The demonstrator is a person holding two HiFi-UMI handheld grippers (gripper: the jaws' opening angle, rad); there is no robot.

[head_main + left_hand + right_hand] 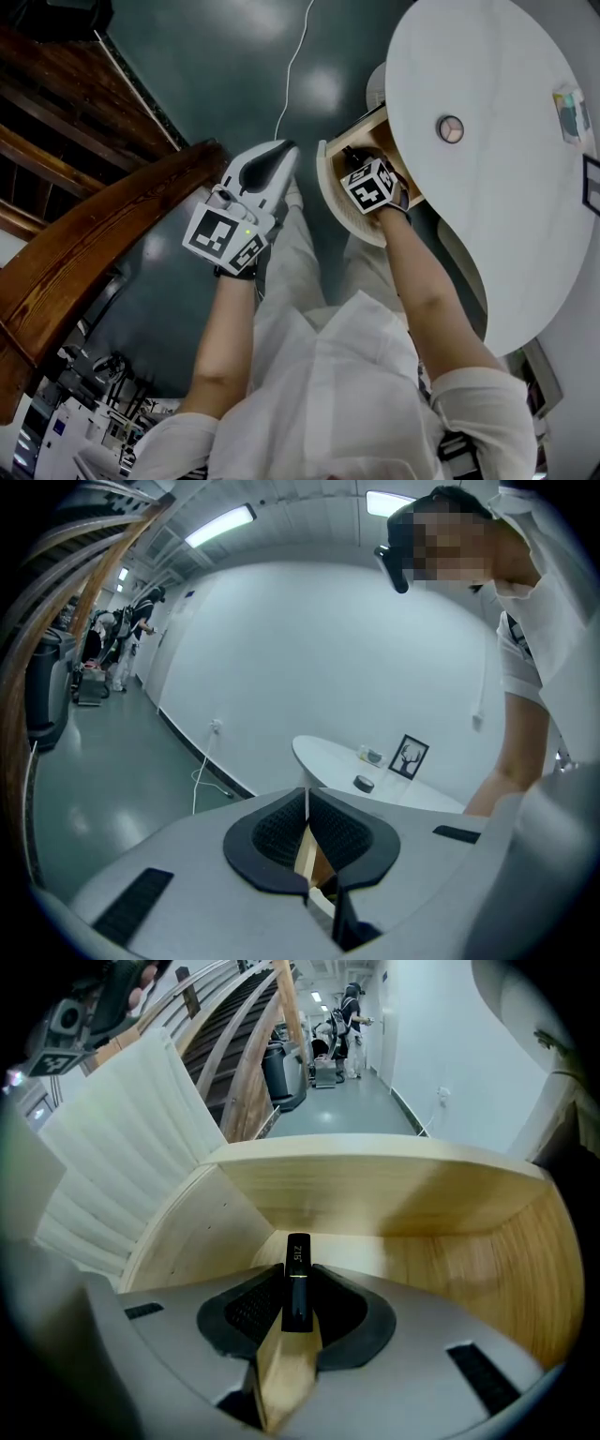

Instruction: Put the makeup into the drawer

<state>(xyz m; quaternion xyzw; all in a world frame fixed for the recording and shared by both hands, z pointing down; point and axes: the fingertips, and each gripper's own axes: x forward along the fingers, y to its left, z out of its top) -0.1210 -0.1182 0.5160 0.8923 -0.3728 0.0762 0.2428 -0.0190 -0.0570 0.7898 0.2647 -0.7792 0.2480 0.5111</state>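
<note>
Makeup stick is clamped in our right gripper, inside the open drawer, apparently clear of its floor. Released early, it may drop and roll. Our left gripper is closed, empty.

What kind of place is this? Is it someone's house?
Probably not a house: it looks like a big work hall. It has a shiny dark floor, long strip lights on the ceiling, and a white table with a wooden drawer.
</note>
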